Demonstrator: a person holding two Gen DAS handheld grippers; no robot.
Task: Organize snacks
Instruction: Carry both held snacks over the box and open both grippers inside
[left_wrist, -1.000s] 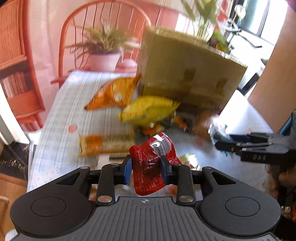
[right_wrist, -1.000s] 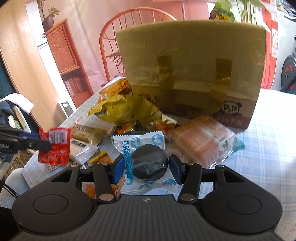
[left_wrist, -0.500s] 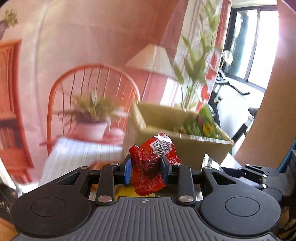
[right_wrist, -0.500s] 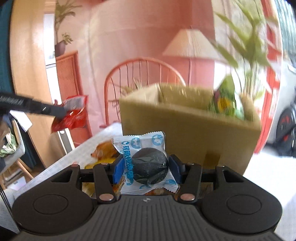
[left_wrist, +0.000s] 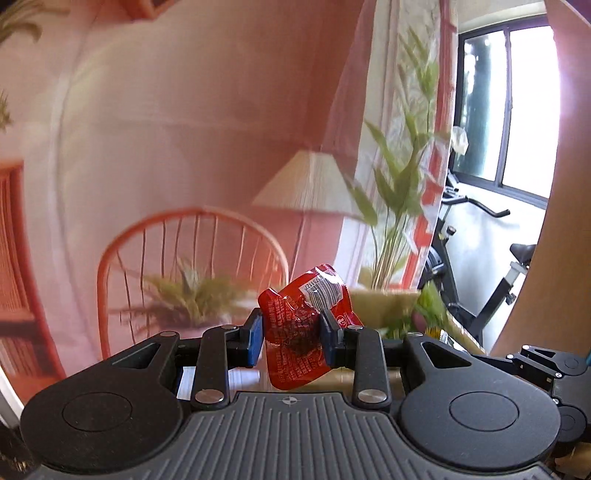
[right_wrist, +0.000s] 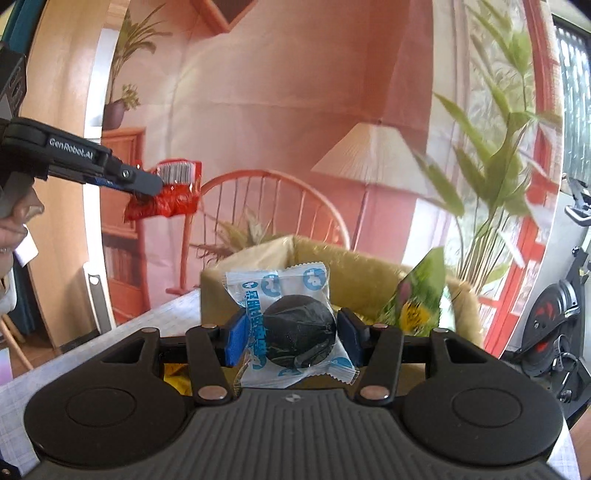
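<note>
snacks are in transit: left gripper clamps a red sachet between its jaws, right gripper pinches a white-wrapped dark round snack. cardboard box lies ahead of and below the right jaws, green packet already inside; both drops still pending.

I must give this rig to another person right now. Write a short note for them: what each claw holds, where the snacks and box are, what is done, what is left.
Left claw: shut on the red packet, raised in the air.
Right claw: shut on the clear packet with a dark round snack, just in front of the cardboard box.
The box is open on the table; a green bag is already in it.
Left: drop both packets in the box. A yellow wrapper shows below the right claw; other snacks cannot be seen now.
</note>
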